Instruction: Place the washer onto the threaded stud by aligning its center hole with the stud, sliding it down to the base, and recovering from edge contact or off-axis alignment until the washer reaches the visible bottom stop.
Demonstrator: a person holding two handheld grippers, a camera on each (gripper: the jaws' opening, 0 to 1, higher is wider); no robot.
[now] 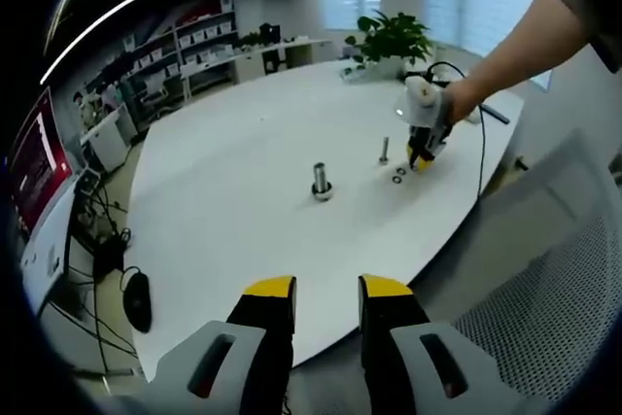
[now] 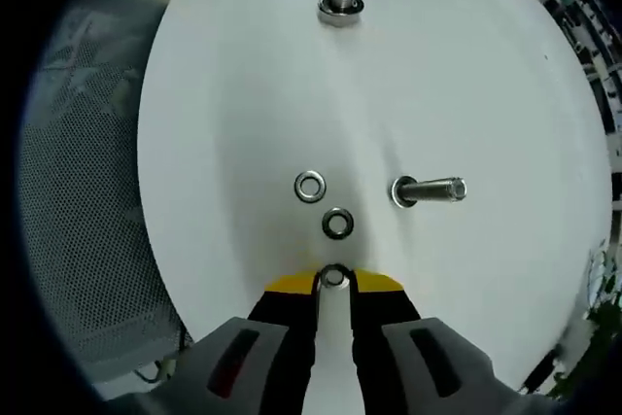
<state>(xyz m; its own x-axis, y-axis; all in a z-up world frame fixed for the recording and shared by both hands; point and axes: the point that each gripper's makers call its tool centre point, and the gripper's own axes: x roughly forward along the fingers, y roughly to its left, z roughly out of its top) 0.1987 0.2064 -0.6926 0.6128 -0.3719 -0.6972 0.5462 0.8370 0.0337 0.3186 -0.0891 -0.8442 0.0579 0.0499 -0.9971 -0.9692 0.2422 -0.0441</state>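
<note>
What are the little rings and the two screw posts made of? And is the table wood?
The washers look like bare steel: silvery grey with a shiny rim. The threaded studs look like the same metal, grey and ridged, with bright glints. The table has a smooth, matte white top with no grain showing, so probably laminate or paint; what lies underneath can't be told.

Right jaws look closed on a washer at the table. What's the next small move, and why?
Probably lift straight up a little. The right gripper pinches a washer at the white table, with two loose washers just ahead and the smaller threaded stud beyond them to the right, so rising first should clear them before carrying it over.
</note>
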